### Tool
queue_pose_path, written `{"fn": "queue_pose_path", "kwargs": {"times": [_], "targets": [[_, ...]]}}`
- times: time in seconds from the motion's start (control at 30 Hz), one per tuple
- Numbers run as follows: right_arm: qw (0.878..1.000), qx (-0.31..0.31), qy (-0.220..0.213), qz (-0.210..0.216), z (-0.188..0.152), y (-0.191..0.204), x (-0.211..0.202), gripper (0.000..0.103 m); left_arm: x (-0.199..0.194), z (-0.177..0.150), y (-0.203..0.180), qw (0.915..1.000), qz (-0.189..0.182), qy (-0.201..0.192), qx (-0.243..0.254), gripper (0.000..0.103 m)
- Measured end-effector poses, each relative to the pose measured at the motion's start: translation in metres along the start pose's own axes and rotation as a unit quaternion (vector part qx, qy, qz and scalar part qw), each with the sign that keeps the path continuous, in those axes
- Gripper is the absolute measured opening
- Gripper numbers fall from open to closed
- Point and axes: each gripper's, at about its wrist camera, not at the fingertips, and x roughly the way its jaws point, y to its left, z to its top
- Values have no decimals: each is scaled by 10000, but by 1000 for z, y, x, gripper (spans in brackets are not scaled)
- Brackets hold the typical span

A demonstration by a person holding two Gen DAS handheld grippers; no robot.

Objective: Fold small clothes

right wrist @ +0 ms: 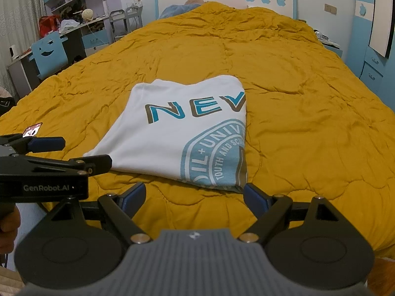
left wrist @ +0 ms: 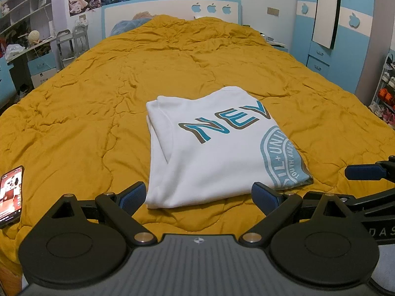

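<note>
Both tongs hang low at the foot of the bed, fingers spread wide and gripping nothing. Seen from the left wrist view, the left tongs (left wrist: 198, 197) have their blue pads either side of the near edge of the folded white T-shirt (left wrist: 217, 153); whether the pads touch the cloth cannot be told. The right tongs (right wrist: 195, 197) sit just short of the same garment's near right corner — the right-hand pad is very close to the printed edge.

That T-shirt (right wrist: 177, 133) lies flat on the mustard-yellow quilt (left wrist: 98, 103) that covers the bed, folded into a rough rectangle, with blue letters "NEV" and a partial round blue emblem facing up. From the left wrist it fills the centre, running toward 1 o'clock; from the right wrist it sits at 11 to 12 o'clock.

A phone (left wrist: 11, 194) with a lit screen rests on the quilt at 9 o'clock in the left wrist view. At the far end, 12 o'clock, stands a white and blue headboard (right wrist: 222, 0) with apple shapes.
</note>
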Motion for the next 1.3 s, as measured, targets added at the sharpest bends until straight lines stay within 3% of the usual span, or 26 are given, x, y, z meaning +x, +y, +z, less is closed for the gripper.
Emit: {"fn": "queue_pose_path", "kwargs": {"times": [1.3], "targets": [[10000,-11,29,-3,-2,1,4,82,0,-1,5,10000,8,20,20,103]]}}
